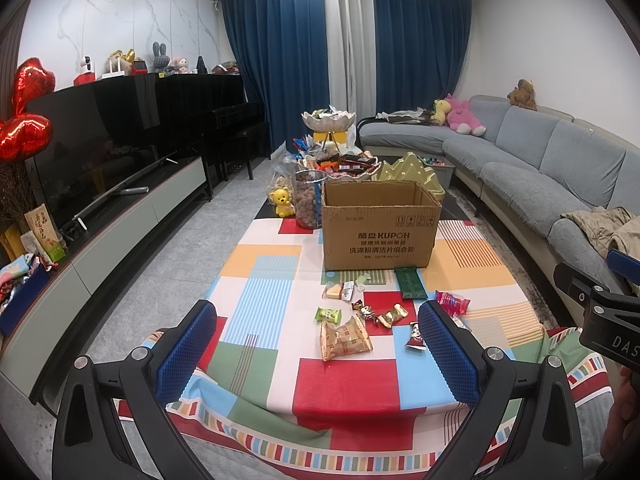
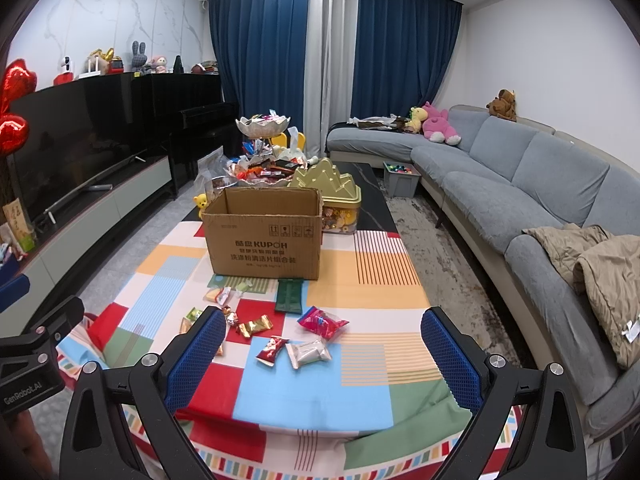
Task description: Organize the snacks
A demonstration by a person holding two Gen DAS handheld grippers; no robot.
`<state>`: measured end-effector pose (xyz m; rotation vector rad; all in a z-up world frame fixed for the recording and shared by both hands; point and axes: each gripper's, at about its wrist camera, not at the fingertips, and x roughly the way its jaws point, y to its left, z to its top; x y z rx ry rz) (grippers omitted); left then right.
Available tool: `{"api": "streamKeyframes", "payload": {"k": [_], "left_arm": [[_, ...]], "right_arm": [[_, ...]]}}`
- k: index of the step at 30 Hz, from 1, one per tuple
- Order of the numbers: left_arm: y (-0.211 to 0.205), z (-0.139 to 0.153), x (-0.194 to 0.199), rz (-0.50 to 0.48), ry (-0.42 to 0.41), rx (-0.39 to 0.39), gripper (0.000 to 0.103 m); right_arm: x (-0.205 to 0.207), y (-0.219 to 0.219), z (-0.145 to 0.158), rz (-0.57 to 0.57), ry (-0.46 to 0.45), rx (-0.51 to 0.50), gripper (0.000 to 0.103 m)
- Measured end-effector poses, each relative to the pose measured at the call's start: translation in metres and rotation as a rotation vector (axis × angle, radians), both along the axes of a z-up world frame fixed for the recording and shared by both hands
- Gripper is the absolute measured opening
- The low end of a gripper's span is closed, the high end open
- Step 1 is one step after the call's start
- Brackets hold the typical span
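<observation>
Several wrapped snacks lie loose on the checked tablecloth (image 1: 344, 384) in front of an open cardboard box (image 1: 380, 236), which also shows in the right wrist view (image 2: 264, 240). Among them are a tan biscuit pack (image 1: 344, 338), a dark green packet (image 1: 410, 282), a pink packet (image 2: 322, 322), a red candy (image 2: 272, 350) and a white packet (image 2: 310, 354). My left gripper (image 1: 318, 344) is open and empty above the table's near end. My right gripper (image 2: 324, 350) is open and empty, just above the red and white packets.
Behind the box stand a tiered dish of snacks (image 1: 332, 160), a jar (image 1: 308, 200), a yellow bear (image 1: 282, 200) and a gold tin (image 2: 332, 192). A grey sofa (image 2: 520, 184) runs along the right, a TV cabinet (image 1: 112, 216) along the left.
</observation>
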<state>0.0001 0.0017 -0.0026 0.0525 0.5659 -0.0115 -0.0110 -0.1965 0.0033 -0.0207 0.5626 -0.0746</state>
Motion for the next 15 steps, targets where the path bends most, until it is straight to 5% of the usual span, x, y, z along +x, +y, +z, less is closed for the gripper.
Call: {"api": "streamKeyframes", "payload": {"k": [15], "left_arm": [[0.0,-0.0008,-0.0001,0.001,0.002,0.003,0.102]], "right_arm": [[0.0054,0.0011,-0.0026,0.0,0.004,0.0,0.099]]}}
